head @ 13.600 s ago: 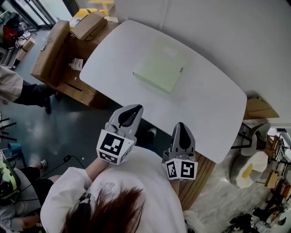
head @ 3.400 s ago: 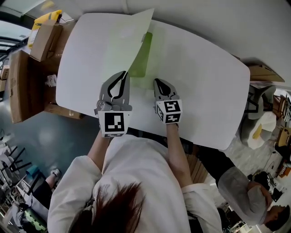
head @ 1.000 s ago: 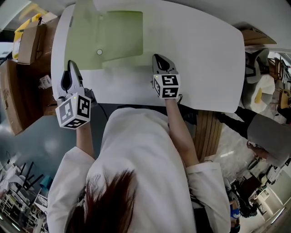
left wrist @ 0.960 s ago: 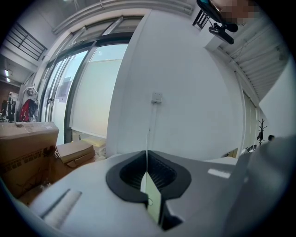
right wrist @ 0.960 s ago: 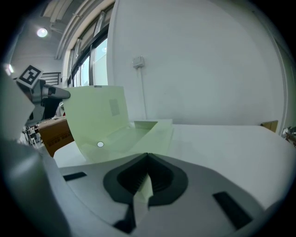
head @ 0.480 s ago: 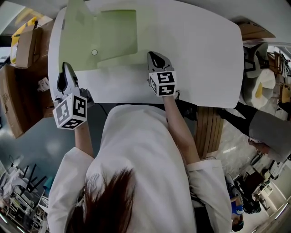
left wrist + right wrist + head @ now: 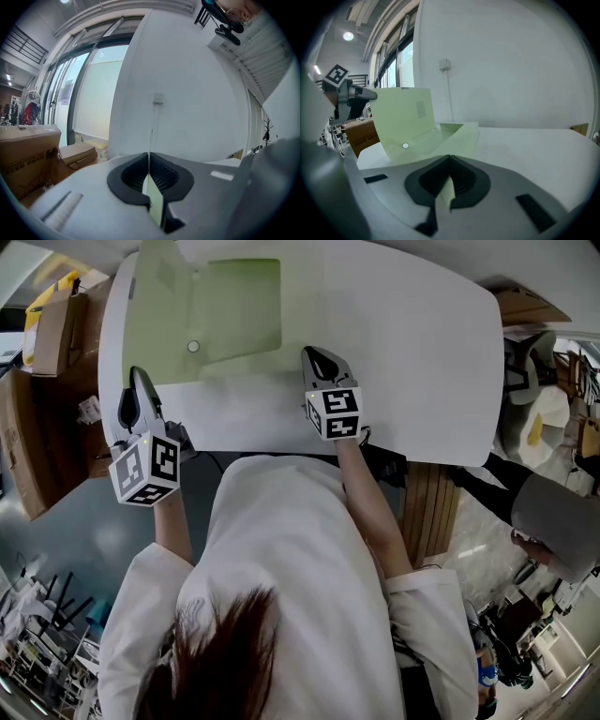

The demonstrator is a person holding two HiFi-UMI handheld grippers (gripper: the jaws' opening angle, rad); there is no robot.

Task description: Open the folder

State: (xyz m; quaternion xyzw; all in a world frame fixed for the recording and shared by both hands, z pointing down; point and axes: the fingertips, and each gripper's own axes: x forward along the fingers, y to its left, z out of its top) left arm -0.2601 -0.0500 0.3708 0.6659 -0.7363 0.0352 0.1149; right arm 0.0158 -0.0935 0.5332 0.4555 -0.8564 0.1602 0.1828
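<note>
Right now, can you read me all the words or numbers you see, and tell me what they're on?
No words or numbers can be read here.
Cardboard box: dark print, too blurred to read.
Folder: a small pale patch on the flap, nothing readable on it.
Left gripper and right gripper: black-and-white square patterns on their cubes, no letters.

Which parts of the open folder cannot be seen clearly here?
- Head view: top of the folder, cut off by the upper edge.
- Head view: white round spot, too small to identify.
- Right gripper view: pale patch on the raised cover, too blurred to read.
- Left gripper view: folder's inside; cover seen edge-on only.
</note>
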